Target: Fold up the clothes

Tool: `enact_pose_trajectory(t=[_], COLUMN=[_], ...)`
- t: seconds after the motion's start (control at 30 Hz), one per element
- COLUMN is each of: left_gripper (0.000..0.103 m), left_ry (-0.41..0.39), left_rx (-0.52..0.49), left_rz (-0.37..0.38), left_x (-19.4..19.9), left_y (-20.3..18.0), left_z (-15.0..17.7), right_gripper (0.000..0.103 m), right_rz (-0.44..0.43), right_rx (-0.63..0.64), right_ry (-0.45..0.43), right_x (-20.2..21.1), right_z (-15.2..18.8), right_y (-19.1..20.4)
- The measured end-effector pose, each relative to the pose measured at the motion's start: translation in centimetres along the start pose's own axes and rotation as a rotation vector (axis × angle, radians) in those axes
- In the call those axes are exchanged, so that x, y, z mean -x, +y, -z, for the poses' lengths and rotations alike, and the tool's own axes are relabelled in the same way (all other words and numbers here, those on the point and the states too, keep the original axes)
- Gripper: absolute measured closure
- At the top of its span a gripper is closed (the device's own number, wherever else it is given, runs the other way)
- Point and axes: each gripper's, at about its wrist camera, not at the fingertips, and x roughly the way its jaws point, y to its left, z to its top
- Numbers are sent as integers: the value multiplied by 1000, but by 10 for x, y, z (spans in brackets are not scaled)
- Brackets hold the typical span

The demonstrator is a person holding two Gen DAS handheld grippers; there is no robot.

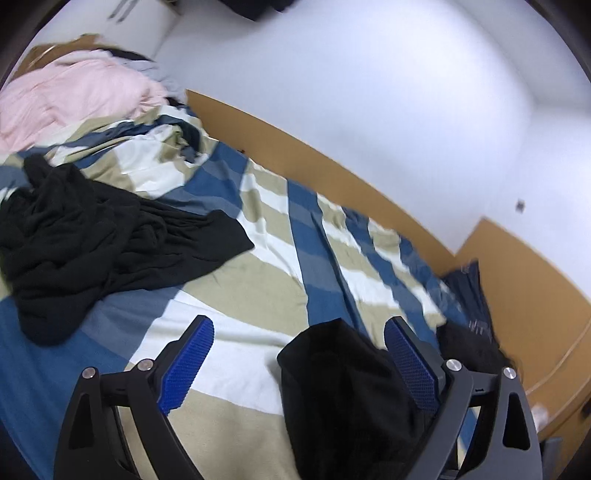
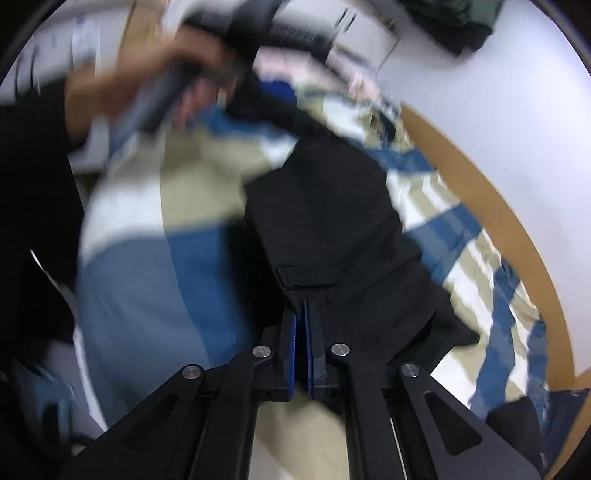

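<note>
A black garment [image 2: 332, 221] with a flap pocket lies stretched across the checked bedspread [image 2: 155, 206]. My right gripper [image 2: 303, 302] is shut on its near edge. In the left wrist view my left gripper [image 1: 299, 332] stands open just above the bed, and a black fold of cloth [image 1: 343, 391] lies between its blue pads, close to the right pad [image 1: 410, 365]. A crumpled black garment [image 1: 92, 243] lies on the bed to the left. A person's hand [image 2: 147, 77], blurred, holds the other tool at the top left of the right wrist view.
A pink garment [image 1: 70, 96] is heaped at the far left of the bed. A wooden bed frame [image 1: 332, 173] runs along the white wall. Dark blue clothing [image 1: 469, 291] lies at the bed's right end. Folded dark clothes [image 2: 461, 18] show at the top right.
</note>
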Motion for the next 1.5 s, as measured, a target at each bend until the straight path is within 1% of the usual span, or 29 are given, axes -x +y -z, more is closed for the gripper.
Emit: enact_pose_trajectory(t=[0.07,0.1,0.17,0.27,0.3,0.37,0.43,0.53,0.57,0.63,0.7,0.73,0.77,0.8,0.83,0.87,0.93,0.97,1.0,1.07,1.13,1.17,1.2,1.23,1.27,1.33,1.4,1.47,1.5], left_gripper=[9,9,8,8,7,8,8,8,8,8,10,17,56,94,102,100,79,48,34,34,39,39,35,30,17,8,0,0,0], left_ry=[120,172,257,357,366,339,270,223,226,266,340,352,323,291,200,115,159,181,206,334,326,292,234,198,174,163,222,337,381], left_rx=[-60,-67,-74,-62,-38,-16,-17,-74,-94,-115,-72,-38,-25,-17,-91,-162,-200,-219,-232,-95,18,23,16,4,-21,-87,-213,-333,-281], left_rz=[-29,-26,-34,-75,-71,-68,-69,-42,-39,-23,3,22,37,46,-28,-99,-154,-182,-207,-160,-129,-134,-122,-91,-49,40,56,-132,-126], left_x=[-28,-39,-58,-80,-81,-75,-61,-49,-49,-62,-83,-89,-87,-85,-74,-64,-78,-85,-92,-115,-106,-94,-74,-60,-48,-35,-47,-83,-93], left_y=[-10,-13,-17,-6,-1,2,-2,-17,-23,-28,-19,-14,-12,-12,-23,-34,-35,-36,-36,-12,3,1,-7,-17,-27,-54,-80,-86,-77], left_z=[16,26,43,55,54,48,40,33,34,43,55,56,53,49,39,31,31,31,32,43,39,33,25,21,20,28,52,83,89], right_gripper=[90,87,62,62,61,60,60,60,65,70,70,73,97,97,97,97,96,96,96,92,89,78,70,53,38,35,35,35,35], right_rz=[-11,-16,-109,-339,-328,-192,-96,-183,-168,-136,-105,-89,-74,-58,-43,-27,4,20,35,15,-44,-74,-98,-86,-64,-28,-23,-33,-37], right_rx=[-19,-45,-132,-357,-436,-601,-714,-835,-832,-826,-821,-818,-815,-812,-809,-806,-799,-796,-793,-820,-871,-896,-916,-898,-878,-859,-856,-855,-855], right_ry=[83,61,-9,-245,-289,-323,-258,-209,-204,-194,-185,-180,-175,-170,-165,-160,-150,-145,-140,-131,-122,-118,-124,-190,-242,-283,-292,-236,-206], right_x=[-29,-28,-6,50,61,72,55,15,12,6,0,-3,-6,-9,-12,-16,-22,-25,-28,-32,-34,-36,-33,-9,0,11,19,6,-2], right_z=[14,17,14,13,14,24,33,48,47,47,47,47,46,46,46,46,45,45,45,52,65,71,76,74,69,68,74,78,80], right_y=[13,15,6,-38,-58,-106,-143,-162,-162,-161,-161,-160,-160,-160,-160,-159,-159,-158,-158,-160,-165,-167,-170,-171,-169,-173,-173,-174,-175])
